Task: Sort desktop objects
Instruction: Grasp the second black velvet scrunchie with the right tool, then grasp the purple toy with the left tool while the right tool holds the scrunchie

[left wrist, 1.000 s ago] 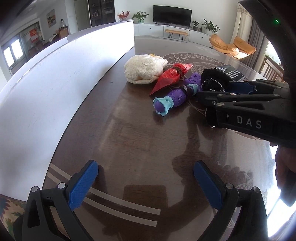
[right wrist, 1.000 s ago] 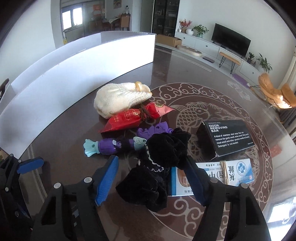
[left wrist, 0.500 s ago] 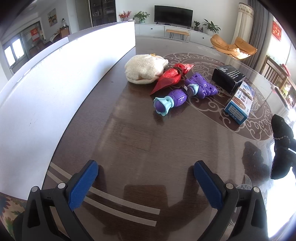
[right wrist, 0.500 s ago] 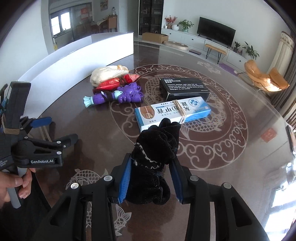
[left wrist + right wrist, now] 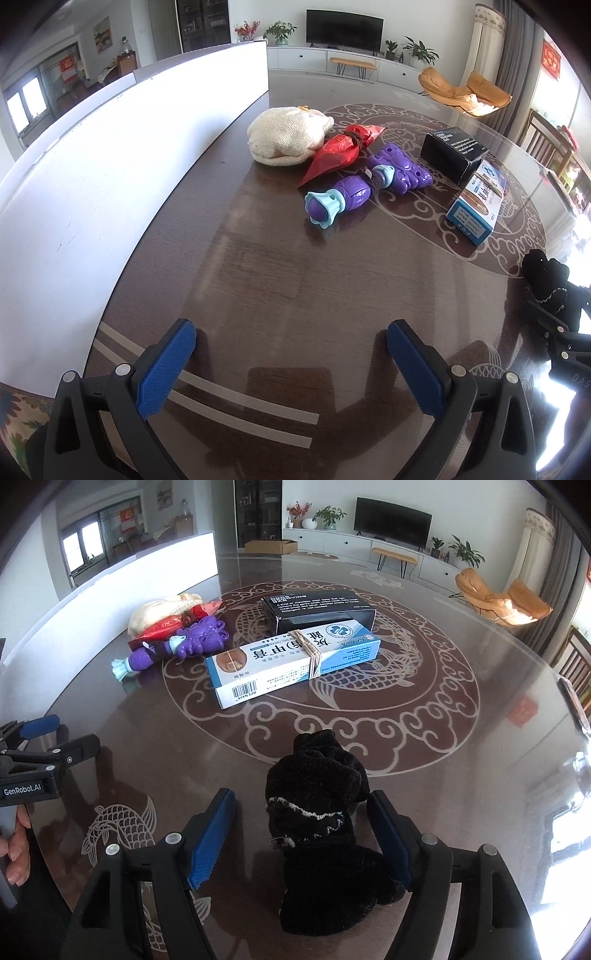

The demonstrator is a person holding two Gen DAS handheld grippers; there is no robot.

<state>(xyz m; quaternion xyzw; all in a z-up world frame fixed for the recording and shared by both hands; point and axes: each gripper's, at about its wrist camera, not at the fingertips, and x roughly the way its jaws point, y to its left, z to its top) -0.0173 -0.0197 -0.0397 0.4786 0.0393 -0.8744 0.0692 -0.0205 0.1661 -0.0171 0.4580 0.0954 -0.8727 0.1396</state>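
A black cloth bundle lies on the dark table between the fingers of my right gripper, which is open and does not touch it. The bundle also shows at the right edge of the left wrist view. My left gripper is open and empty over bare table near the front edge. Further back lie a purple toy, a red packet, a cream knitted pouch, a black box and a blue-and-white box.
A white partition wall runs along the table's left side. The dark table has a pale fish-and-cloud pattern. Chairs stand beyond the right edge. The left gripper shows at the left of the right wrist view.
My right gripper carried the black bundle away from the pile to the near right of the table, set it down and opened. The left gripper has not moved.
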